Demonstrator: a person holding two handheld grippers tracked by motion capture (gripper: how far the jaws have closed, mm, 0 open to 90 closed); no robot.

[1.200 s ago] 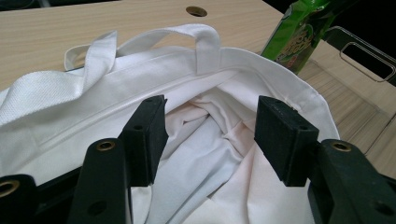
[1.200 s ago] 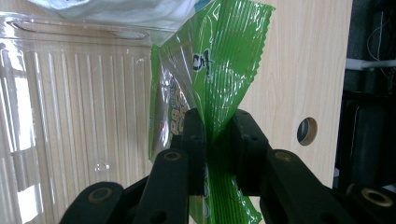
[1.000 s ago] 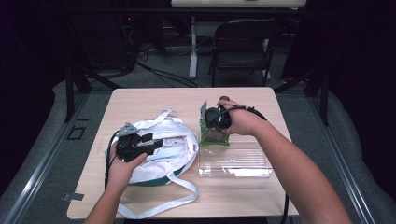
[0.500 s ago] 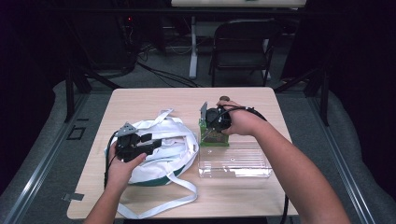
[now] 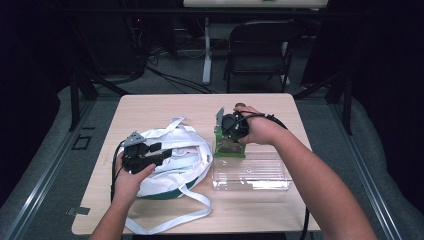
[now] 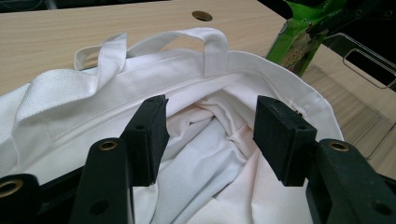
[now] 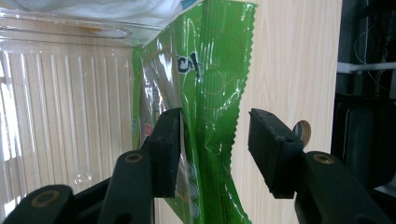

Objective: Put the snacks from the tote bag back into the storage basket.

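Note:
A white tote bag (image 5: 180,155) lies on the left half of the table, its mouth towards my left gripper (image 5: 160,152). In the left gripper view the jaws (image 6: 210,126) stand open over the bag's crumpled inside (image 6: 224,154), pressing on nothing. A green snack packet (image 5: 229,145) stands upright at the far left corner of a clear plastic bin (image 5: 252,172). My right gripper (image 5: 227,134) points down at it. Its jaws (image 7: 215,135) have just been opening; the packet's crimped edge (image 7: 210,84) runs between the pads, which stand clear of it.
The wooden table (image 5: 165,110) has bare wood along its far side and near right corner, and a cable hole (image 6: 201,15) beyond the bag. The bag's long straps (image 5: 170,220) trail towards the near edge. A folding chair (image 5: 262,50) stands behind the table.

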